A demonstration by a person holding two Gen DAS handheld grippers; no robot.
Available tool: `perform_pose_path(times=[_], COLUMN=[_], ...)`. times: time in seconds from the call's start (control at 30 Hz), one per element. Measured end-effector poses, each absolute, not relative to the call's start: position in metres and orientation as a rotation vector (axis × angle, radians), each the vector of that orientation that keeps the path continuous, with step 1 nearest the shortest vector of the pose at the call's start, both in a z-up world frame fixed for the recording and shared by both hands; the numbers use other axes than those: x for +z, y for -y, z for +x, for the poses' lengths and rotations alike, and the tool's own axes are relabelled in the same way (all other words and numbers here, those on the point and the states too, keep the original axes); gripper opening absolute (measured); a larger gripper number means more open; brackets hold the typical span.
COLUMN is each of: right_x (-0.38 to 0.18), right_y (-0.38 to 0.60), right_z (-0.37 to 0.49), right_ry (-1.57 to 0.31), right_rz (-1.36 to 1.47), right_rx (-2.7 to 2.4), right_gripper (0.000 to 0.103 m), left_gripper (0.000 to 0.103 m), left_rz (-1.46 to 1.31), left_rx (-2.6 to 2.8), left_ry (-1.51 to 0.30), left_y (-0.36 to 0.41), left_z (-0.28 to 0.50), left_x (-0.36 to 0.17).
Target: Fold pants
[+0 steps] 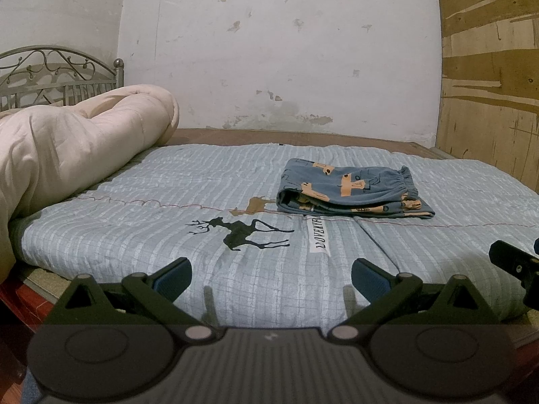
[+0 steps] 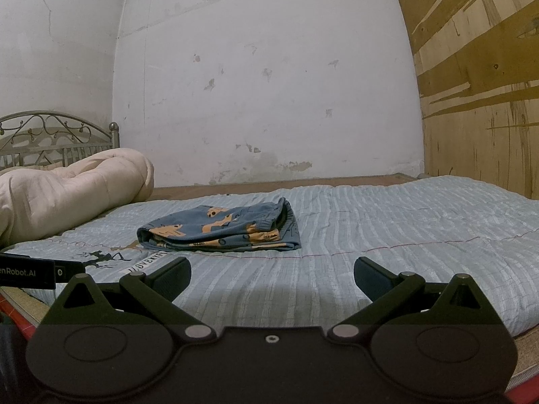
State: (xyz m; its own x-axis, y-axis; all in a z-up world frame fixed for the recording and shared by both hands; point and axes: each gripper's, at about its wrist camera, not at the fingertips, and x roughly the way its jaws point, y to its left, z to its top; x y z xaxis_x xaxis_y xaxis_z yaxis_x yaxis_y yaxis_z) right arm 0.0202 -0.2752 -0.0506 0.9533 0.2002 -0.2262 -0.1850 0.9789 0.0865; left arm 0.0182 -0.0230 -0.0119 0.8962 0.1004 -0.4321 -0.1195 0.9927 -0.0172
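Observation:
Blue pants [image 1: 353, 190] with an orange print lie folded in a compact stack on the pale blue striped bedspread [image 1: 168, 185]. In the right wrist view the same pants [image 2: 222, 230] rest left of centre, elastic waistband to the right. My left gripper [image 1: 271, 277] hovers open near the bed's front edge, well short of the pants, nothing between its fingers. My right gripper [image 2: 271, 277] is also open and empty, a good way in front of the pants. Part of the right gripper [image 1: 515, 266] shows at the left wrist view's right edge.
A rolled cream quilt [image 1: 67, 148] fills the left side of the bed before a metal headboard [image 1: 57, 74]. A white wall [image 1: 286, 50] stands behind, a plywood panel [image 1: 488, 84] on the right. A black deer print [image 1: 242, 232] marks the bedspread.

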Motion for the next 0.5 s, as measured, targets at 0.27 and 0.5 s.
perform_pose_path(times=[0.27, 0.5], right_x=[-0.0501, -0.0517], right_y=[0.2752, 0.2751], right_z=[0.0202, 0.0199], right_ry=[-0.237, -0.239], right_rz=[0.065, 0.064], right_rx=[0.196, 0.198], right_gripper=[0.102, 0.102], left_gripper=[0.103, 0.103], left_rz=[-0.044, -0.049], left_rx=[0.114, 0.111], left_ry=[-0.445, -0.464], left_y=[0.0228, 0.0245], left_z=[0.0184, 0.0187], left_x=[-0.012, -0.0112])
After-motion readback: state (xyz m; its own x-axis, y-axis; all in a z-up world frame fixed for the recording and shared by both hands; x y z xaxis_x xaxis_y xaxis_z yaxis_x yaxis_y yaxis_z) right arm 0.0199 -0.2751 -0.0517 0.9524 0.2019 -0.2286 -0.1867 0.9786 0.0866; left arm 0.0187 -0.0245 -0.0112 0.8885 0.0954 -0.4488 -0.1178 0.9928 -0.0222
